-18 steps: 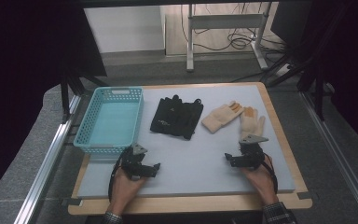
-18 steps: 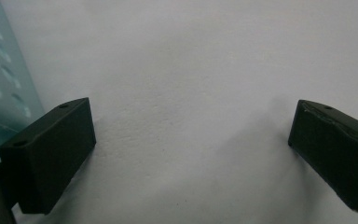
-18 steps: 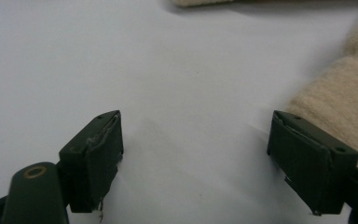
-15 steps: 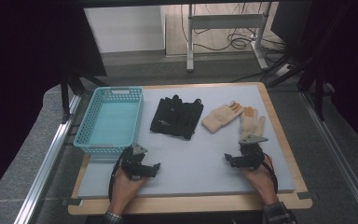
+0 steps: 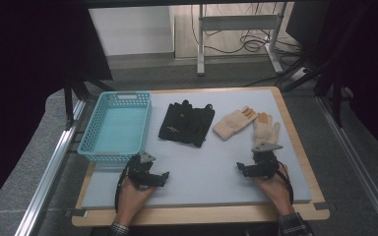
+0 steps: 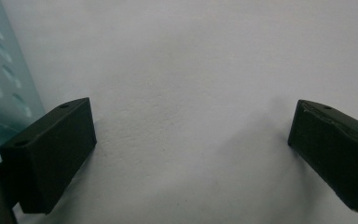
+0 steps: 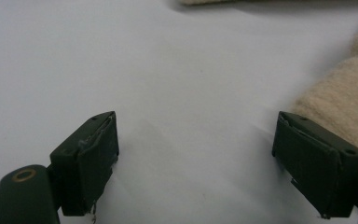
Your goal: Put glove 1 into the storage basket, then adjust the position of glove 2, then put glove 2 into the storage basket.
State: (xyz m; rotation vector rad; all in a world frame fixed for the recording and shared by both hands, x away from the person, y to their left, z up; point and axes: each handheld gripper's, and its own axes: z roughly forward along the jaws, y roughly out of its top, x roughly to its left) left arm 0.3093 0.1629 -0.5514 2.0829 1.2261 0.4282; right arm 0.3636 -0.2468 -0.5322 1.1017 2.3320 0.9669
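A pair of black gloves (image 5: 187, 123) lies in the middle of the pale mat (image 5: 202, 167). Two beige knit gloves lie to its right: one (image 5: 234, 123) slanted, the other (image 5: 267, 129) closer to the right edge. My left gripper (image 5: 150, 169) rests low on the mat just in front of the teal basket (image 5: 115, 128). In the left gripper view it (image 6: 191, 121) is open over bare mat, with the basket wall (image 6: 0, 93) at the left. My right gripper (image 5: 257, 164) sits just in front of the nearer beige glove. It (image 7: 196, 126) is open and holds nothing, with that glove (image 7: 340, 93) beside its right jaw.
The basket is empty inside. A wooden board (image 5: 305, 162) frames the mat, and metal rails (image 5: 49, 172) run along the table's sides. A white desk frame (image 5: 236, 22) and cables stand on the floor beyond the table.
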